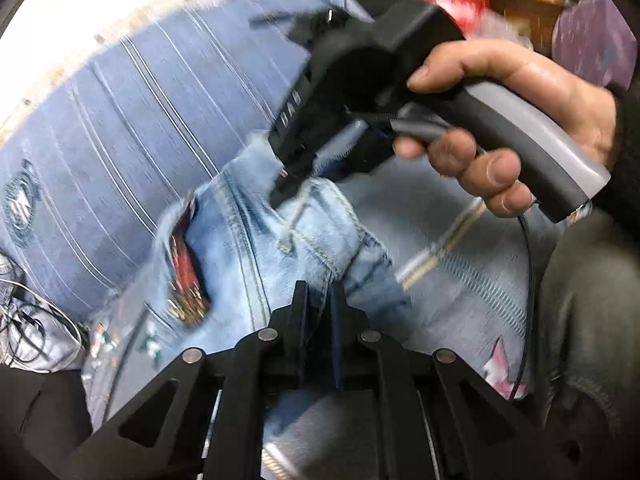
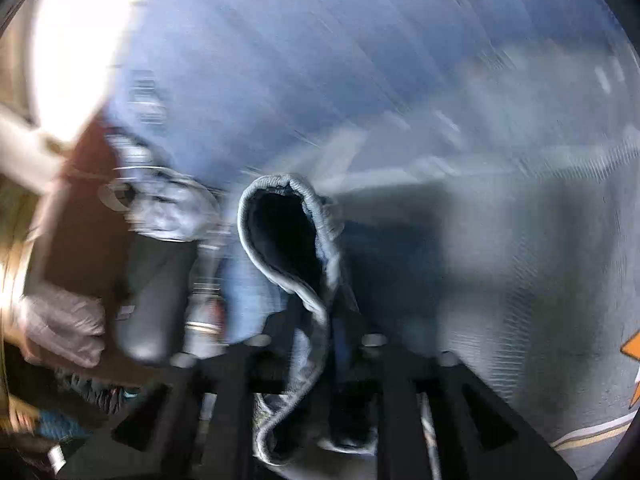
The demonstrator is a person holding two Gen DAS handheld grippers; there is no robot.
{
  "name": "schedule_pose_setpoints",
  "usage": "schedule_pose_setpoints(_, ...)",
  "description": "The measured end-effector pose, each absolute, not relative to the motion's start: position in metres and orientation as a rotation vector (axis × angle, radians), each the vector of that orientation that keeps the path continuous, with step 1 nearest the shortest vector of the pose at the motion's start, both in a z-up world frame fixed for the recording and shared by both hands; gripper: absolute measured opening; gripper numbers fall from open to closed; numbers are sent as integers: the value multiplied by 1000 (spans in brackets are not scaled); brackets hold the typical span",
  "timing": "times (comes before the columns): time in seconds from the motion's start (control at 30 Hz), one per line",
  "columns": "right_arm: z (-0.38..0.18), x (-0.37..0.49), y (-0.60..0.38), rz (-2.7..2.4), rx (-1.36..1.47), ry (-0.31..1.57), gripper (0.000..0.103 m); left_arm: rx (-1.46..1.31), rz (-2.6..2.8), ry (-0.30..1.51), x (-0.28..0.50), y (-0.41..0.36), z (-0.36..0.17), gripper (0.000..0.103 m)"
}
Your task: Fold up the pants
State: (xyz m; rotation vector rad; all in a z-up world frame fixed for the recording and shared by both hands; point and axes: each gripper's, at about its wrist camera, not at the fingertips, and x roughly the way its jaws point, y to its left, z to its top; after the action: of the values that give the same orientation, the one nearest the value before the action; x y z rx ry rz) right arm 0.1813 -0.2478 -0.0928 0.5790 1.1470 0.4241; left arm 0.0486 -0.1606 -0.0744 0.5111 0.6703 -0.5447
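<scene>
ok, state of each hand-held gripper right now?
Left hand-held gripper: closed on the jeans.
Right hand-held gripper: closed on the jeans' hem.

My left gripper [image 1: 320,300] is matte black, with angular linkage arms and round silver pins. My right gripper [image 1: 286,184] has a black body, a grey handle, a thin black cable. My sleeve [image 1: 628,152] is black.

You have light-blue denim pants [image 1: 256,240] lying bunched on a blue striped bedsheet, with a torn patch showing red at the thigh. Your right wrist view shows a hemmed edge [image 2: 280,216] raised in an open loop, its inside dark, the fabric blurred.
</scene>
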Motion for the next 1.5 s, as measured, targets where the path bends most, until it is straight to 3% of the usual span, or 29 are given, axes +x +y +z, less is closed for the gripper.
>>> schedule_pose_setpoints(0.03,-113,186,-254,375,581,1223,53,519,-553,702,49,-165,-80,11)
schedule_pose_setpoints(0.1,-129,186,-267,367,662,1247,57,515,-553,709,45,-167,-81,16)
schedule_pose_setpoints(0.17,-117,181,-274,380,702,1180,65,429,-594,715,39,-161,-70,44)
schedule_pose_setpoints(0.27,-90,165,-276,382,653,1060,74,220,-666,701,32,-132,-46,66)
schedule_pose_setpoints(0.37,-84,152,-288,368,689,1018,80,41,-600,686,35,-100,-31,79)
schedule_pose_setpoints(0.5,-92,145,-288,344,736,1076,81,-150,-448,747,70,-60,-33,80)
schedule_pose_setpoints(0.77,-138,148,-275,411,927,1248,82,-504,-294,1085,163,-9,-82,79)
schedule_pose_setpoints(0.87,-145,153,-274,445,960,1260,67,-699,-379,1152,173,-1,-114,79)
schedule_pose_setpoints(1.0,-145,166,-261,425,860,1285,64,-790,-364,1170,179,7,-121,80)
schedule_pose_setpoints(1.03,-141,168,-258,423,831,1277,59,-809,-369,1176,179,6,-124,79)
schedule_pose_setpoints(1.07,-138,169,-253,420,787,1273,47,-812,-370,1177,179,4,-126,71)
schedule_pose_setpoints(1.17,-128,167,-240,405,658,1250,30,-784,-369,1140,172,2,-117,47)
schedule_pose_setpoints(1.2,-121,164,-238,413,635,1218,20,-788,-375,1116,169,3,-111,45)
schedule_pose_setpoints(1.5,-5,147,-214,486,461,844,16,-813,-425,783,135,26,-34,44)
